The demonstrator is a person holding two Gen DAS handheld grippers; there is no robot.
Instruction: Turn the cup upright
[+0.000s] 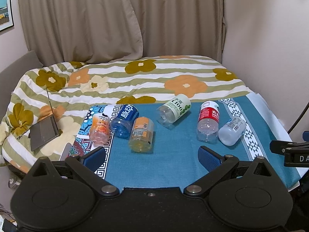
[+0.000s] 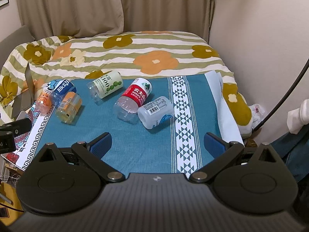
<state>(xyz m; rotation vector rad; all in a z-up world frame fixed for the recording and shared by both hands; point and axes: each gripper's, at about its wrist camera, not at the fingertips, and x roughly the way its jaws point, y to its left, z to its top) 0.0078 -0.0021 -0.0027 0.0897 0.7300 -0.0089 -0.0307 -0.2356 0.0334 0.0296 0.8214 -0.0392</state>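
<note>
Six cut-off bottle cups lie on their sides on the blue cloth (image 2: 135,145) — none stands up yet, so the job is only at its start.

Going left to right, with the red-label cup (image 2: 135,97) as our marker: far to its left is the pink cup (image 1: 99,128), then the blue cup (image 1: 124,119) touching it, then the orange cup (image 1: 141,134) just in front of the blue one. Nearer the red one, still on its left, is the green-label cup (image 1: 174,112). Just right of the red one, touching it, lies the white cup (image 2: 155,111).

The left gripper (image 1: 152,157) is wide open and holds nothing. The right gripper (image 2: 157,143) is wide open too, also with nothing in it. Both hang over the near edge of the cloth, well back from the cups.

I think the next move is to pick one cup — maybe the white one, which is nearest the right gripper — go down to it, pinch its sides, and tip it so its open end faces up.
</note>
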